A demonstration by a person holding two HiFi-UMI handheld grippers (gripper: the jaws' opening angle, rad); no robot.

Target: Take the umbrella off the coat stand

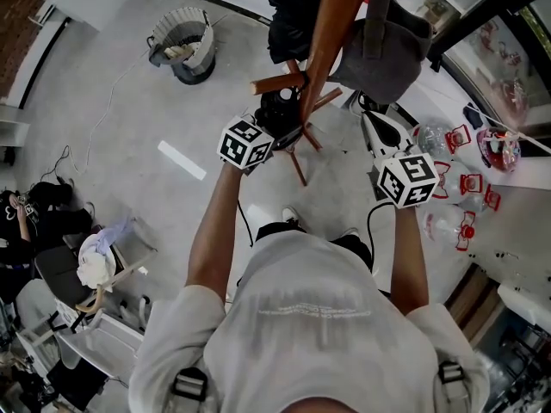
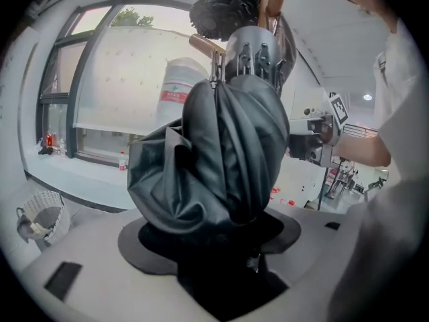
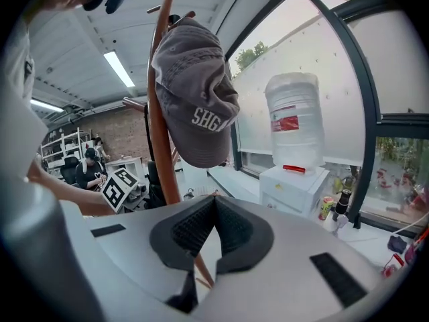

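One coat stand: tall wooden pole running up the top centre of the head view. Everything snags on it, so I'd pull away from it rather than along it.
Umbrella: black, folded into a fat crumpled bundle, hanging on the stand. It fills the middle of the left gripper view, and in the head view it sits upper centre, right against the pole.
Cap: grey, hung on the stand in the upper middle of the right gripper view. As far as I can see it's not touching the umbrella, so just don't jolt the pole and the cap should stay put.
Left gripper: jaws fairly wide, with the bundle's lower end right between them. The pads look pressed into the fabric, so I'd call it gripped. The cloth is squashy and slick, so go slow in case only fabric is caught.
Right gripper: jaws together at the tips with nothing in them, low centre beside the pole. It could steady the stand.
Peg: short wooden stub at the umbrella's top, upper centre. I can't tell how the umbrella hooks on, so I'd lift it clear of the peg first, then draw it out.
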